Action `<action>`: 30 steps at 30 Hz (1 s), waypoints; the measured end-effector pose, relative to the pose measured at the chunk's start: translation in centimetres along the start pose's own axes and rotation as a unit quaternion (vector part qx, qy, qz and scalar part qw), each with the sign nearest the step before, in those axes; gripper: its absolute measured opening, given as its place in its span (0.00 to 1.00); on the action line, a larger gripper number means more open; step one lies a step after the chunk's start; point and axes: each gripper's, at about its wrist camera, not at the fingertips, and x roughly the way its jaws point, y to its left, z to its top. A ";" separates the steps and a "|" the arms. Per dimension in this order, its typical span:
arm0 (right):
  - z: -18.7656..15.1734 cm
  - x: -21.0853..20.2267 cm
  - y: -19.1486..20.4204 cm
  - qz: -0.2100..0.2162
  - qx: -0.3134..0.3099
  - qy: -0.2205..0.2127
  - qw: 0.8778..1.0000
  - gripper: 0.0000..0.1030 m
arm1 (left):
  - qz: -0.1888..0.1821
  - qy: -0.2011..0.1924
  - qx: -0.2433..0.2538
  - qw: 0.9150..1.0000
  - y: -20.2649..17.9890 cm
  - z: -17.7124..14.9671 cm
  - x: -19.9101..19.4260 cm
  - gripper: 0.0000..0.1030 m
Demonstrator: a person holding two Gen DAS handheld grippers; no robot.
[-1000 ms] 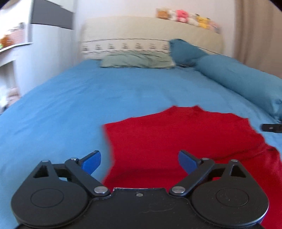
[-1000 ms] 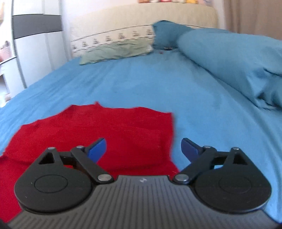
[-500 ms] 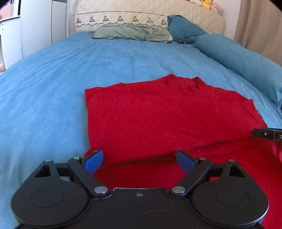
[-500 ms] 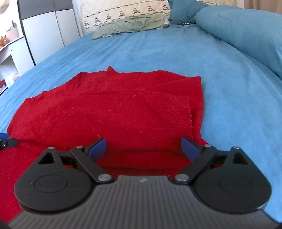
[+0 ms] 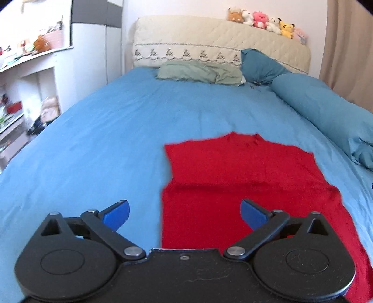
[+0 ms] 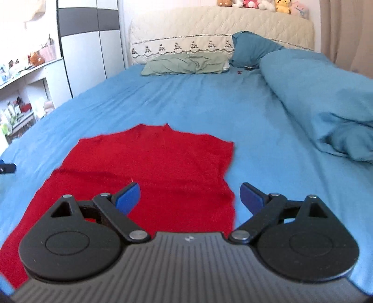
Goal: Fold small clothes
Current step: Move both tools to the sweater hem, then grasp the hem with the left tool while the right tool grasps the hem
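Red garment [image 5: 244, 177] lies flat on the blue bedsheet [image 5: 105, 139], near the foot end, with a crosswise fold line partway along it. In the right wrist view the same garment [image 6: 149, 167] spreads left of centre.

Bed fills the room view: cream quilted headboard [image 5: 221, 42] at the far end, plush toys [image 5: 265, 22] in a row on top. Green pillow [image 5: 200, 73] and dark teal pillow [image 5: 258, 65] against it. Rolled blue duvet [image 6: 314, 93] along the right side. White shelves [image 5: 21, 93] and wardrobe [image 6: 88, 42] to the left.

Left gripper [image 5: 184, 212]: jaws wide apart, empty, straddling the garment's left edge. Right gripper [image 6: 190, 194]: jaws wide apart, empty, straddling the right edge.
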 end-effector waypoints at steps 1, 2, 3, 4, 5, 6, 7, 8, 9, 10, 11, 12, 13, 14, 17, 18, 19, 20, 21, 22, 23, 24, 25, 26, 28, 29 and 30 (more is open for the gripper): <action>-0.9 -1.5 -0.1 -0.003 0.001 0.006 1.000 1.00 | -0.001 0.005 -0.001 1.000 0.0 -0.9 -1.3 1.00; -1.8 -2.8 -0.1 -0.003 0.003 0.014 1.000 1.00 | -0.006 0.009 -0.001 1.000 0.0 -1.8 -2.6 1.00; -2.6 -3.7 -0.1 -0.006 0.005 0.020 1.000 1.00 | -0.011 0.014 0.001 1.000 0.0 -2.8 -3.5 1.00; -3.7 -4.9 0.0 -0.011 0.010 0.028 1.000 1.00 | -0.010 0.019 0.000 1.000 -0.1 -3.6 -4.2 1.00; -4.6 -5.5 0.0 -0.014 0.016 0.034 0.999 1.00 | -0.007 0.027 -0.004 1.000 -0.1 -4.7 -4.8 1.00; -5.6 -6.3 -0.1 -0.015 0.022 0.040 0.999 1.00 | -0.006 0.038 -0.009 0.999 0.0 -5.8 -5.2 1.00; -6.8 -6.9 0.0 -0.017 0.028 0.047 0.998 1.00 | -0.009 0.049 -0.014 0.999 0.0 -6.7 -5.4 0.98; -8.0 -7.5 0.0 -0.018 0.035 0.051 0.998 1.00 | -0.011 0.056 -0.017 0.998 0.0 -7.7 -5.7 0.97; -9.0 -8.0 0.0 -0.018 0.038 0.055 0.998 1.00 | -0.011 0.060 -0.019 0.998 0.0 -8.7 -5.9 0.96; -10.1 -8.2 0.1 -0.021 0.040 0.063 0.997 1.00 | -0.010 0.064 -0.019 0.998 0.0 -9.6 -6.2 0.92; -10.9 -8.3 0.4 -0.025 0.040 0.068 0.997 1.00 | -0.008 0.070 -0.021 0.997 -0.1 -10.4 -6.2 0.88; -11.8 -8.4 0.5 -0.028 0.041 0.074 0.996 1.00 | -0.007 0.076 -0.023 0.997 -0.1 -11.3 -6.1 0.86; -12.7 -8.4 0.6 -0.029 0.044 0.079 0.995 1.00 | -0.005 0.081 -0.027 0.996 -0.2 -11.9 -6.1 0.83; -13.6 -8.3 0.7 -0.031 0.047 0.085 0.995 1.00 | -0.004 0.085 -0.033 0.996 -0.1 -12.5 -6.0 0.80; -15.6 -8.1 0.8 -0.035 0.058 0.099 0.993 0.97 | -0.003 0.097 -0.044 0.994 0.0 -14.1 -5.5 0.63; -16.2 -7.9 0.8 -0.037 0.063 0.105 0.992 0.95 | 0.000 0.102 -0.044 0.994 -0.1 -14.5 -5.3 0.60; -16.8 -7.7 0.8 -0.038 0.068 0.109 0.991 0.92 | 0.003 0.106 -0.044 0.993 -0.2 -14.7 -5.0 0.57; -17.3 -7.5 0.7 -0.040 0.075 0.113 0.990 0.89 | 0.004 0.105 -0.045 0.993 -0.2 -15.0 -4.8 0.56; -17.8 -7.2 0.5 -0.041 0.085 0.118 0.988 0.88 | 0.006 0.104 -0.044 0.994 -0.1 -15.3 -4.9 0.55; -18.1 -7.0 0.4 -0.040 0.093 0.122 0.987 0.85 | 0.009 0.105 -0.044 0.993 -0.2 -15.4 -4.7 0.53; -18.5 -6.8 0.2 -0.037 0.102 0.126 0.986 0.81 | 0.011 0.106 -0.044 0.993 -0.1 -15.5 -4.6 0.51; -18.7 -6.6 0.1 -0.034 0.107 0.130 0.985 0.80 | 0.012 0.105 -0.046 0.993 -0.4 -15.5 -4.4 0.51; -19.0 -6.3 0.1 -0.032 0.112 0.134 0.984 0.78 | 0.012 0.104 -0.048 0.993 -0.5 -15.6 -4.3 0.50; -19.1 -6.1 0.1 -0.033 0.114 0.136 0.984 0.77 | 0.012 0.104 -0.049 0.993 -0.4 -15.6 -4.3 0.49; -19.3 -5.9 0.2 -0.032 0.116 0.133 0.984 0.76 | 0.010 0.107 -0.048 0.993 -0.6 -15.6 -4.1 0.47; -19.3 -5.9 0.2 -0.030 0.116 0.131 0.984 0.73 | 0.006 0.109 -0.051 0.993 -0.7 -15.7 -4.1 0.46; -19.2 -5.8 0.3 -0.028 0.115 0.130 0.984 0.70 | 0.000 0.111 -0.053 0.992 -0.7 -15.8 -4.1 0.45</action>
